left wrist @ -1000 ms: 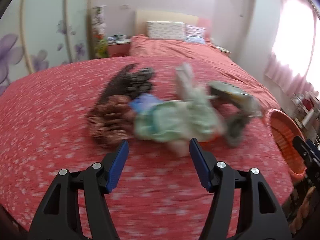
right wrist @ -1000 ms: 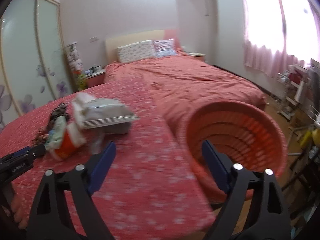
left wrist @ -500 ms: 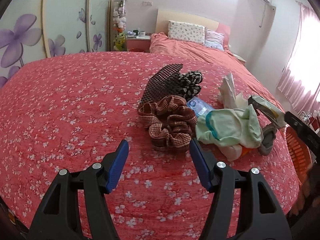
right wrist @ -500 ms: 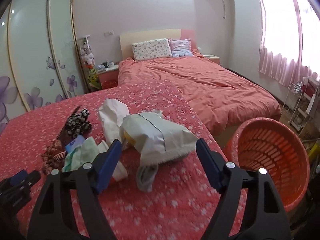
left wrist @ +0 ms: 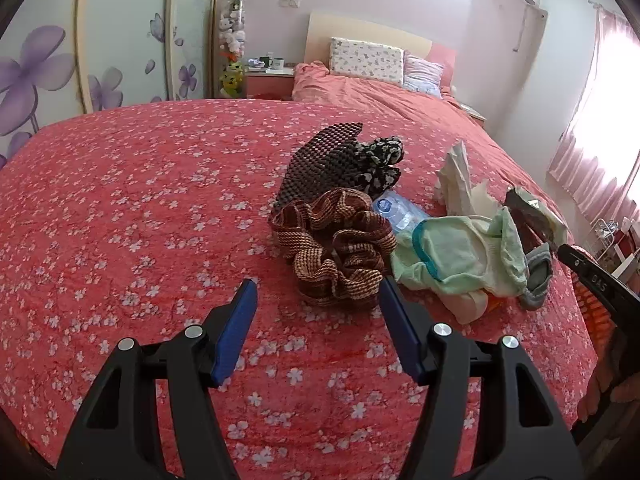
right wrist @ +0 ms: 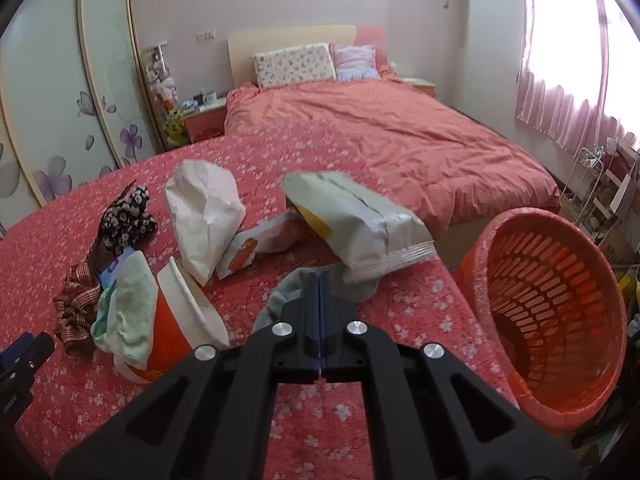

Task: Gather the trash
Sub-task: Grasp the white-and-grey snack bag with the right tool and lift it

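Trash and clothes lie in a heap on the red flowered cover. A grey snack bag [right wrist: 360, 224] lies beside a white paper bag [right wrist: 204, 208], an orange wrapper [right wrist: 256, 248] and an orange paper cup [right wrist: 180, 328]. A water bottle [left wrist: 396, 212] lies under a green cloth [left wrist: 456, 256]. My right gripper [right wrist: 319, 280] is shut, its tips over a grey sock [right wrist: 288, 292] just below the snack bag; nothing shows between the pads. My left gripper [left wrist: 316, 308] is open and empty, just short of a brown checked cloth [left wrist: 336, 248].
An orange laundry basket [right wrist: 552, 312] stands tilted off the cover's right edge. A dark patterned cloth [left wrist: 352, 164] lies behind the brown one. A second bed with pillows [right wrist: 296, 64], a nightstand and wardrobe doors lie beyond. A wire rack [right wrist: 600, 192] stands at the right.
My right gripper has swung left from the basket to the heap and shut. My left gripper has swung left and settled before the brown cloth, still open.
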### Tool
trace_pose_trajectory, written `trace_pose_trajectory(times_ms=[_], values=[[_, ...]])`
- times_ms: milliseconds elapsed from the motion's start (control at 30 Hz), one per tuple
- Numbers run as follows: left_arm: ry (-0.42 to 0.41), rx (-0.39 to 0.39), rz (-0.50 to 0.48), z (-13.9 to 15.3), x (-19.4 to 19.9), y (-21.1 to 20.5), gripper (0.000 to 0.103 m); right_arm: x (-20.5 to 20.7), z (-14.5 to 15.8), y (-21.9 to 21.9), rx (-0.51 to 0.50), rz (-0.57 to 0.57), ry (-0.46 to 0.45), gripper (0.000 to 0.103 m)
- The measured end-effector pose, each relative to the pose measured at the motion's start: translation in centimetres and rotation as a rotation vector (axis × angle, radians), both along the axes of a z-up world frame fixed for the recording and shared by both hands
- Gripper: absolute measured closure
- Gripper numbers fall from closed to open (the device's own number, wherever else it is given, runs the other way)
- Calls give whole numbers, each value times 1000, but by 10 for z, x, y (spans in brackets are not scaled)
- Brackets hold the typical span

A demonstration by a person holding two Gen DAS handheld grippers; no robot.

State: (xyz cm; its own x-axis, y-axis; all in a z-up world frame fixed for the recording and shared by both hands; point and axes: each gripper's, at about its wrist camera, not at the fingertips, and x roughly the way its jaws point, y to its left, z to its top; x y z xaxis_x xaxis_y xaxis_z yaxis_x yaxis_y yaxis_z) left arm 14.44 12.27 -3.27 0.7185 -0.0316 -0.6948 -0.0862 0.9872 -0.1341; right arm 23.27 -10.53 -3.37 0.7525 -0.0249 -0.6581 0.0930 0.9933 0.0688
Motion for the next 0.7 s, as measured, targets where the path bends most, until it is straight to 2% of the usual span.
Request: trace_pose_trajectory(times_ms=[167,233,267,300,333,367,567,700], values=[[0,-8,-4,2,7,-2,40,-12,10,-10,53,24,-48,102],[-4,-8,-5,3,7,-3,40,-18,15,-17,59,19,-70,99],[-6,-6,-7,3,7,-4,40,-20,16,-19,61,14,-77,89],[-6,-5,-8,3,7,-5,40,-22,20,-24,61,-5,-92,60],[-6,-3,-11,4,8,-6,40,-23,22,-27,57,-18,-104,48],[-6,-1,-13,3,8,-7,40,-23,23,-31,50,-32,-114,40],[-5,9,-30,3,12,-15,40,16,14,-46,63,-63,-36,40],[-6,21,-39,3,15,-21,40,55,-4,-39,11,-37,37,34]])
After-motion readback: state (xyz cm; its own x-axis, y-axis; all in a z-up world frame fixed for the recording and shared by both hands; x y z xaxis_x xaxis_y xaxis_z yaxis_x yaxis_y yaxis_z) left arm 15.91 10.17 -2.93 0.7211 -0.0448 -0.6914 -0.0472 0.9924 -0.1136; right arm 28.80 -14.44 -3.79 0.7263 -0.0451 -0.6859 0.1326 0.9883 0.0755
